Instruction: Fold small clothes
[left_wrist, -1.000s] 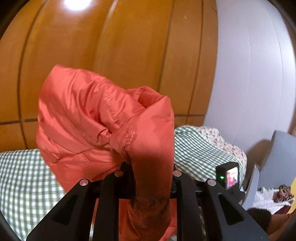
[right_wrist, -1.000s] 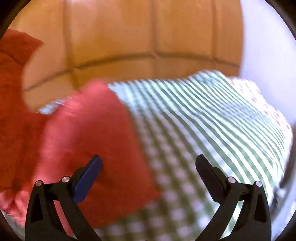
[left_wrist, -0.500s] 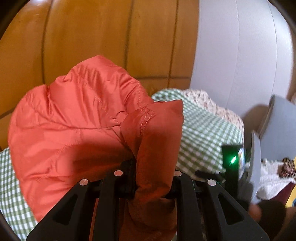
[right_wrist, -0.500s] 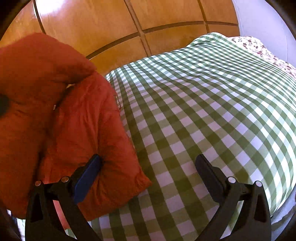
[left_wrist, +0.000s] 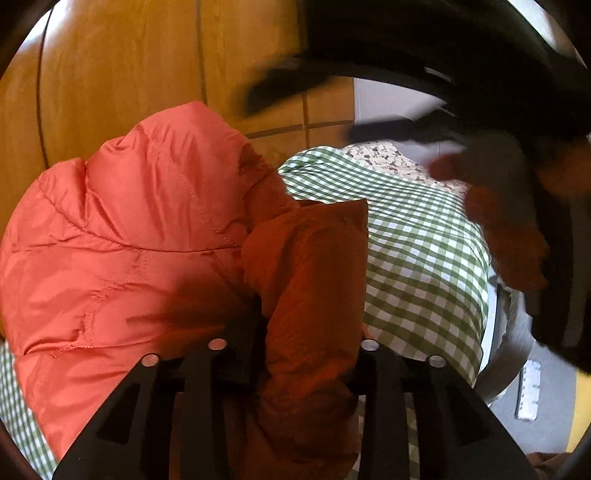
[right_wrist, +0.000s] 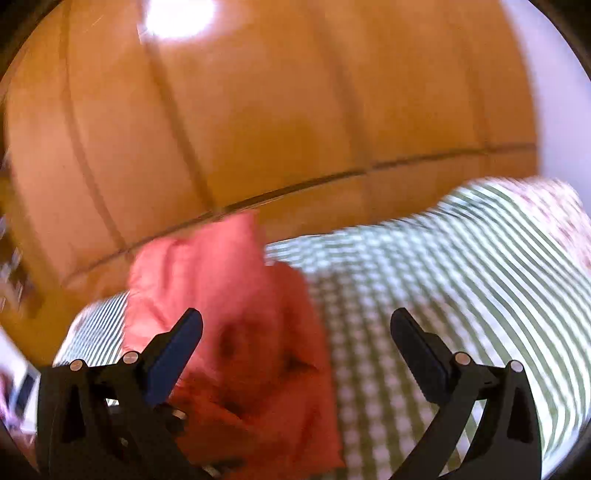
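So the orange puffy jacket (left_wrist: 122, 240) is mostly bunched up on the bed (left_wrist: 424, 266), the one with the green gingham cover, over toward the left side near the wooden headboard (right_wrist: 258, 110). One piece of it, looks like a sleeve or a hem edge, is pinched in the left claw (left_wrist: 310, 332), which is clamped tight on the fabric, with the cloth running straight up between the two fingers and the quilted bulk ballooning off to the left of the grip.

The right claw (right_wrist: 295, 343) has its fingers wide apart and nothing in them. From its camera the jacket sits low and to the left, with the left finger overlapping the orange heap in view and the right finger over bare gingham. That view is smeared with motion blur, so I can't say if it's touching the fabric or just hovering over it.

My read: the left one has the anchor and the right is the free one, so the next grab is its job. It'd need to shift left to get a loose edge between its fingers. The jacket's too crumpled to make out a long axis, so spreading it flat probably comes before any real fold. Puffy nylon is slippery too, might slide out.
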